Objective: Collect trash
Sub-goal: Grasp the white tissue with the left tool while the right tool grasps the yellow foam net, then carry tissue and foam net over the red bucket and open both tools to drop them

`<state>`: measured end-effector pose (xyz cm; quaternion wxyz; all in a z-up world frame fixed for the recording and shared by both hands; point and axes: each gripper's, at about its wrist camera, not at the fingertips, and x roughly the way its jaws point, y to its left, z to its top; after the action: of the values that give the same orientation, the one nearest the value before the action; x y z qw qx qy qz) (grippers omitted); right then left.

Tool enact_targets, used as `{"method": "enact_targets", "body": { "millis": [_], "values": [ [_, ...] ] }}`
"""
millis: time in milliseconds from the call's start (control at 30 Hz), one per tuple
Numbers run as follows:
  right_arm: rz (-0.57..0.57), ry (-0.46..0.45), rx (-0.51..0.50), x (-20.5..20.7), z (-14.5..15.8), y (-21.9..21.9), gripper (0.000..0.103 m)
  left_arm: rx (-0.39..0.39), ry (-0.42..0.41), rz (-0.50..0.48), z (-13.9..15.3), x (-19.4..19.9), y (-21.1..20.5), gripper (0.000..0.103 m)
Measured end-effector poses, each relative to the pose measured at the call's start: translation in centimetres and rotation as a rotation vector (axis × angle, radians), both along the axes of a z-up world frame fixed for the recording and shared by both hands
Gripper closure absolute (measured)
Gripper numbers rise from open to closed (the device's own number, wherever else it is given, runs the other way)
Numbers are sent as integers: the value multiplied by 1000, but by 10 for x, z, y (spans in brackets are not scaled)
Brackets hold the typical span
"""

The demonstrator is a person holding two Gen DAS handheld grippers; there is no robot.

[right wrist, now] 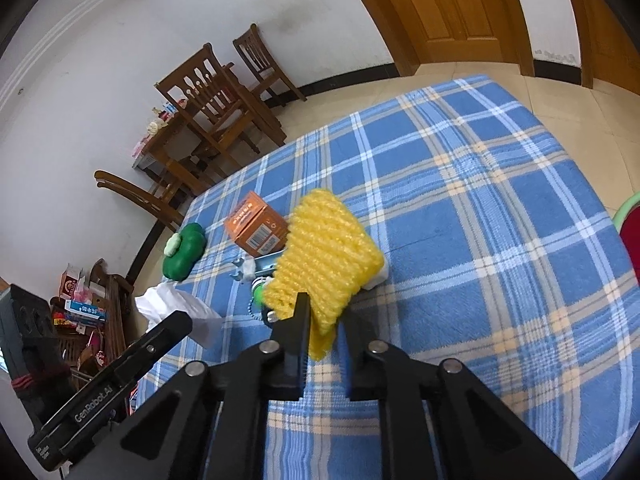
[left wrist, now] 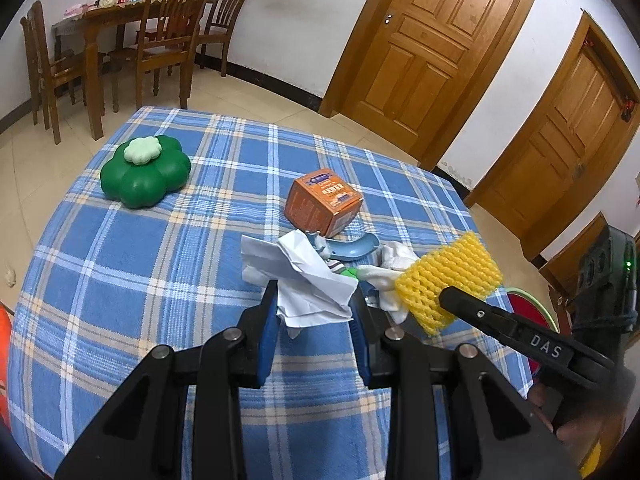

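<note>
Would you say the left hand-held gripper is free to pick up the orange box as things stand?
Probably not yet. The left hand-held gripper is shut on crumpled white paper, so its jaws are occupied. The orange box sits just beyond on the checked tablecloth, with a blue scoop and scraps lying between.

Plaid-clothed table [left wrist: 120, 264] (orange box [left wrist: 323, 202], green container [left wrist: 145, 172])

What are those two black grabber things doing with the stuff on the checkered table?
A person is picking up trash with a grabber in each hand. The left gripper is clamped on a crumpled white paper. The right gripper is shut on a yellow foam net. An orange box, a blue scoop and a green flower-shaped container sit on the blue plaid tablecloth.
</note>
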<state>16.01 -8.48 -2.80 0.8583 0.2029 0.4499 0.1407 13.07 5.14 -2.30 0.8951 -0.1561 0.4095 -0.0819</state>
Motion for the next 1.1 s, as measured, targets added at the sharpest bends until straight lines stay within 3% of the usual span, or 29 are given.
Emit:
{"method": "enact_targets", "body": {
  "millis": [367, 1100],
  "values": [
    [-12, -67, 5, -31, 21, -19, 90, 26, -18, -31, 11, -8, -18, 71],
    [-139, -144, 16, -89, 46, -81, 90, 64, -51, -139, 34, -30, -73, 71]
  ]
}}
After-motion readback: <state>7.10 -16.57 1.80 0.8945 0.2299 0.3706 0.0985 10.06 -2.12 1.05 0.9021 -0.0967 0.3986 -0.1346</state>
